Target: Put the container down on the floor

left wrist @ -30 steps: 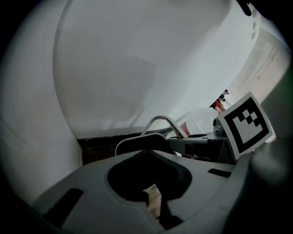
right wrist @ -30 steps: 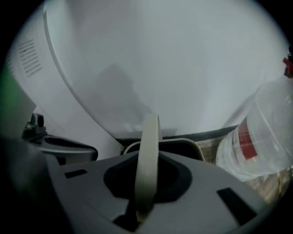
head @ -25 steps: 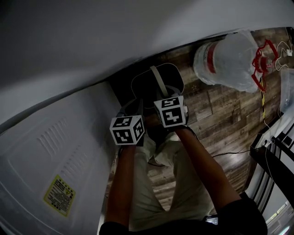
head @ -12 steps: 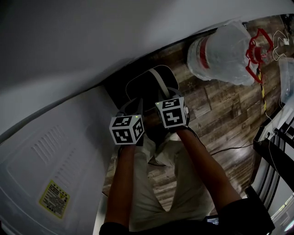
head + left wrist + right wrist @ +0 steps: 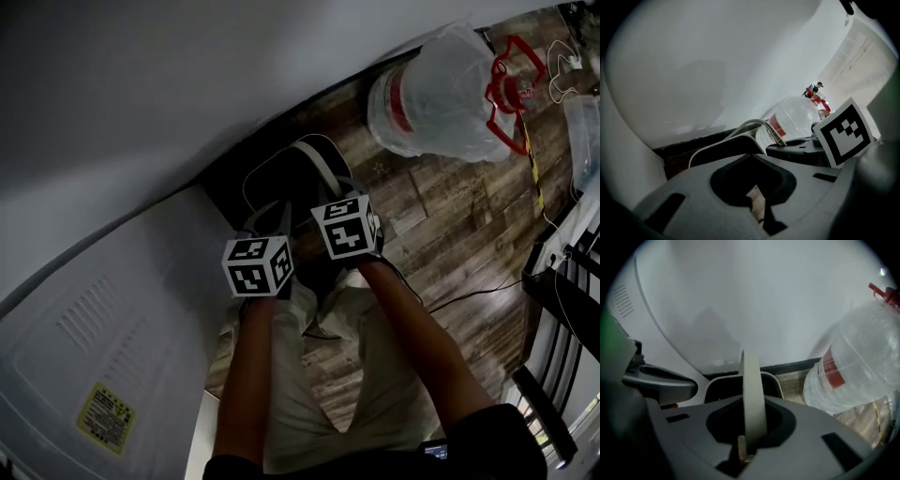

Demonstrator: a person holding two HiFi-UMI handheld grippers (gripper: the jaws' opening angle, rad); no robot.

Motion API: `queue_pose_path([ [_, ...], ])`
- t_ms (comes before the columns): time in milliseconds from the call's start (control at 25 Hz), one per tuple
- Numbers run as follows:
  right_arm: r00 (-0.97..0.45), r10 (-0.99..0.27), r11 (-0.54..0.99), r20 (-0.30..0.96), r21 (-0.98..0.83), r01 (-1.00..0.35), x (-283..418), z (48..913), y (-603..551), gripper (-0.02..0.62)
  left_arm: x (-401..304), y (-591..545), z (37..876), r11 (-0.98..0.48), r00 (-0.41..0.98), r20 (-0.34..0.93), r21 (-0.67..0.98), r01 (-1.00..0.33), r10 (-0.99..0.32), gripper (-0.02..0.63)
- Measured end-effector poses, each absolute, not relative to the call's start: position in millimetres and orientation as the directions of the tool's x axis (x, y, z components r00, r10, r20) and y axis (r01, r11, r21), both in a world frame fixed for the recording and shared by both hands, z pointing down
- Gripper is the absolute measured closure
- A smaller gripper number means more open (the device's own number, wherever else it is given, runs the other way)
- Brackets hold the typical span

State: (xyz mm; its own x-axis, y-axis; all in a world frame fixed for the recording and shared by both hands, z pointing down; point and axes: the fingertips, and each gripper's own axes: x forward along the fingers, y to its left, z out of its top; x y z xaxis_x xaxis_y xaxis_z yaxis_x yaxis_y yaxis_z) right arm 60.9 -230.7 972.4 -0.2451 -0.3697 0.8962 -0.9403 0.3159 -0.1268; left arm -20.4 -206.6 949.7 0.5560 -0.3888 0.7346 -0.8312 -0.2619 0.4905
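The container (image 5: 291, 173) is a dark bin with a pale rim and a pale strap handle (image 5: 752, 394). It hangs just above the wood floor, next to the white wall. My right gripper (image 5: 743, 448) is shut on that handle, which runs up out of its jaws. In the head view the right gripper (image 5: 330, 204) sits over the bin's near edge. My left gripper (image 5: 267, 232) is beside it, at the bin's left rim (image 5: 740, 133). Its jaws are dark and close together in the left gripper view, and I cannot make out a grip.
A big clear water bottle (image 5: 436, 94) with a red label and red cap handle lies on the floor to the right of the bin. A white appliance (image 5: 103, 347) with a yellow sticker fills the left. A dark rack (image 5: 567, 309) and a cable (image 5: 469, 292) are at the right.
Both grippers and the bin have drifted slightly left along the wall, away from the bottle. The right grip on the handle is unchanged.
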Motion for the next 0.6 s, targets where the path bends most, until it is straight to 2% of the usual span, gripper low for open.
queue_pose_path([
  [600,-0.188,-0.371,0.222,0.91,-0.11,-0.969,109.8,999.1,-234.8,0.561,3.9,-232.3,954.9,-0.338,0.587,0.716,0.483,-0.808,-0.378,0.592],
])
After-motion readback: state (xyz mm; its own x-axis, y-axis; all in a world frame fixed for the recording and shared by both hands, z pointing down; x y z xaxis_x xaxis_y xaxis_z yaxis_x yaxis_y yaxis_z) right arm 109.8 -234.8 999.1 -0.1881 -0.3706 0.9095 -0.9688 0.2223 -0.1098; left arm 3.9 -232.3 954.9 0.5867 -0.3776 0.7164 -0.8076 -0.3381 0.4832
